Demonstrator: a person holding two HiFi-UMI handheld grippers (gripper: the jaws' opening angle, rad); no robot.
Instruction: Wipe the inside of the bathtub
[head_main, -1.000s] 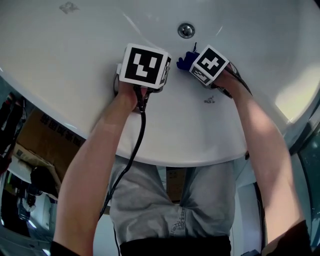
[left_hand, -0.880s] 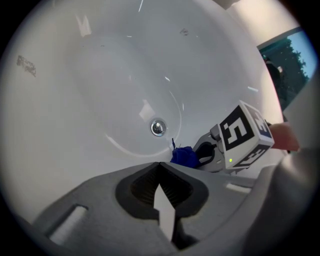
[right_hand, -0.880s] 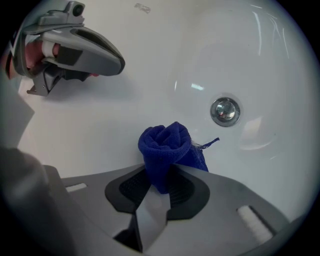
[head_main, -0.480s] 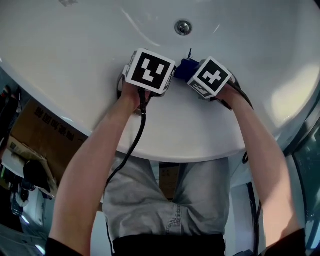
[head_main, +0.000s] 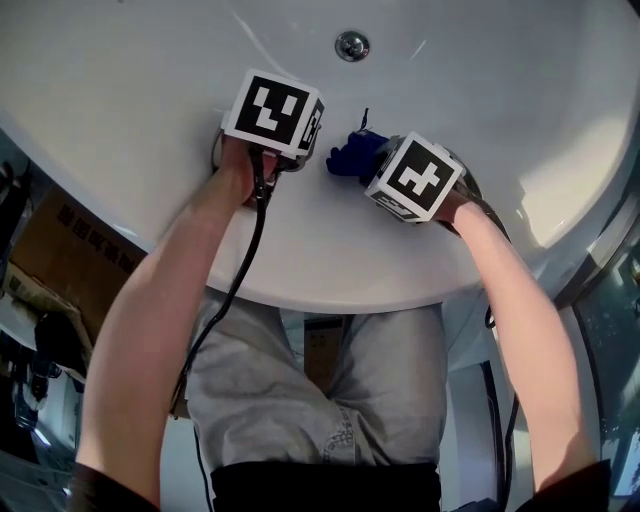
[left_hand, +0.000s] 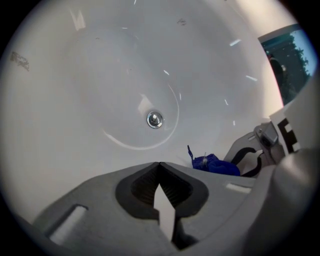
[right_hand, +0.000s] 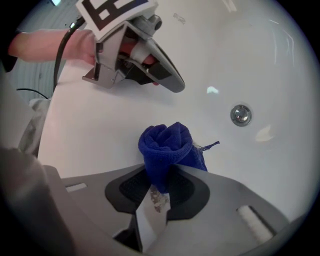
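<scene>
Cloth (right_hand: 165, 145) of dark blue colour is sitting bunched into a roll between the jaws of the right gripper (right_hand: 167, 174). The jaws are pressing on it from both sides, and the roll is sticking out beyond their tips. In the head view the cloth is lying at the upper centre of the frame, against the white inside wall of the bathtub (head_main: 140, 90) and below the round metal drain (head_main: 351, 45). Whether it is really pressing on the surface, I cannot tell.

The left gripper (left_hand: 159, 165) is hanging just to the left of the cloth, not touching it. Its jaws are meeting at the tips with nothing between them, and they are pointing toward the drain.

A black cable (head_main: 238, 285) is running down from the left gripper along the person's left forearm. The person is leaning over the rim of the bathtub and is wearing grey trousers (head_main: 300, 400), which are showing at the bottom centre. A cardboard box (head_main: 60, 250) is standing at the left edge of the frame, outside the bathtub.
</scene>
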